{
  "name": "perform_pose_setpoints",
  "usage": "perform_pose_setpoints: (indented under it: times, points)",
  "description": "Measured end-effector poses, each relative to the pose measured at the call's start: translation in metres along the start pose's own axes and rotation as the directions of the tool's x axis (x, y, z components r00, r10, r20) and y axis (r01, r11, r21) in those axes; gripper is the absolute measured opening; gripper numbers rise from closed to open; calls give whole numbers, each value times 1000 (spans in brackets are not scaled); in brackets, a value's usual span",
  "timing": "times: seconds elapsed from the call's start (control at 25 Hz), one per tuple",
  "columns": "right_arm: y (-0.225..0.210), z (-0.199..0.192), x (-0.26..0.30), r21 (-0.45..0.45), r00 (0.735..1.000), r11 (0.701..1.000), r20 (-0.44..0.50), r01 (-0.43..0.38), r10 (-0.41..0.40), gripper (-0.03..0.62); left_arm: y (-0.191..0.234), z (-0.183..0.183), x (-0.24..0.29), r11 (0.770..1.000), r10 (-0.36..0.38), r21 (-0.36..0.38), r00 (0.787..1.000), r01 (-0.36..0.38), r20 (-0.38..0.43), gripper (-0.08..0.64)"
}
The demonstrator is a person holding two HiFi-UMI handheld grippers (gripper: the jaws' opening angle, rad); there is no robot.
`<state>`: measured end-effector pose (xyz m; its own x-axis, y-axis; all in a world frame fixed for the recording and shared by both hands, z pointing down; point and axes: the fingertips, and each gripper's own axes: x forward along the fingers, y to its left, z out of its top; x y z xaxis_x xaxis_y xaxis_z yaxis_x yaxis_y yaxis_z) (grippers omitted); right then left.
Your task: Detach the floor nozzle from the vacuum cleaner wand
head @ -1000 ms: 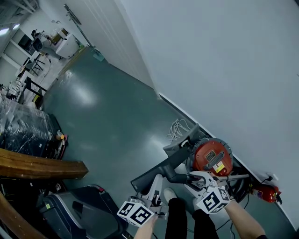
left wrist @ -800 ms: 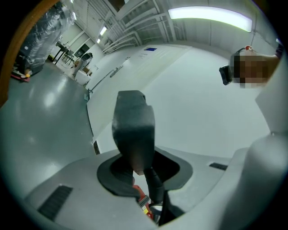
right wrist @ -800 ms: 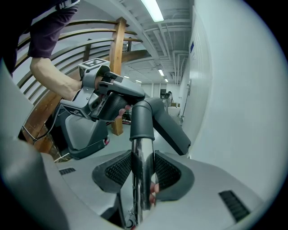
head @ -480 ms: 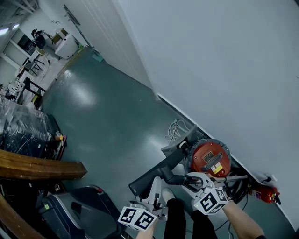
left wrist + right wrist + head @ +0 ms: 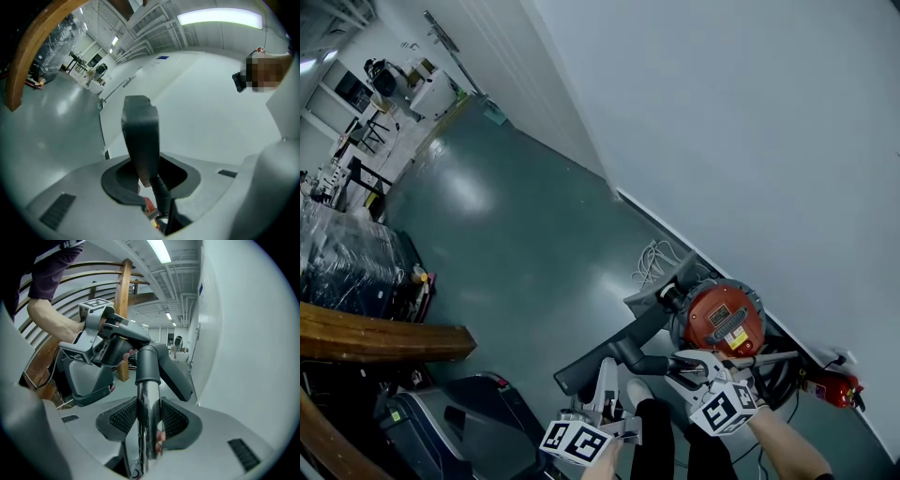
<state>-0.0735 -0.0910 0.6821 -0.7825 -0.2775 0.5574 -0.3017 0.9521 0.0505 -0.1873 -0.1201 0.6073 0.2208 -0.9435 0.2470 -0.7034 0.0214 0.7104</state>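
Right gripper [image 5: 682, 364]: nearest the body, at the right; fingers [image 5: 172, 420] clamped on the chrome wand [image 5: 147, 427], one ribbed pad on each side of the tube
Left gripper [image 5: 607, 373]: at the left, just beside the right gripper; fingers appear closed on the floor nozzle [image 5: 140, 136], which stands upright between them; its thin neck runs down through the gap
Wand: held off the floor; long axis runs straight away from the right fingers into the nozzle's dark collar [image 5: 147, 365]
Floor nozzle: lifted clear of the floor; just beyond the right fingers along the wand; its head slants away from the collar, across the wand's line
Governing relation: the joint lies between the two grips; wand side in the right hand, nozzle side in the left; by judgement the parting should go along the wand's long axis, with the left hand drawing away and the right bracing; a sideways pull would likely bind the collar
Canister [image 5: 727, 319]: red-topped vacuum body on the floor, just past the right gripper, close to the wall [image 5: 750, 141]
Hose [image 5: 780, 375]: black coil beside the canister
Floor [image 5: 516, 234]: grey-green, glossy; a white cable coil [image 5: 656, 255] lies near the wall's foot
Far end: racks and equipment, too small to itemise
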Motion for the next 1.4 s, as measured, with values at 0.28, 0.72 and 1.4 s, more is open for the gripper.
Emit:
perform_pose_setpoints:
  times: [0.28, 0.72, 1.4]
  points:
    - [1, 2, 0, -2, 1000, 1000, -10, -10, 10, 162, -5, 3, 2, 998, -49, 45, 998, 51, -40, 104]
    - [1, -2, 3, -8, 1000, 1000, -15, -19, 19, 163, 1, 3, 7, 996, -64, 50, 995, 68, -72, 104]
    - [1, -6, 2, -8, 1000, 1000, -24, -21, 21, 163, -12, 25, 3, 986, -79, 139, 995, 88, -65, 104]
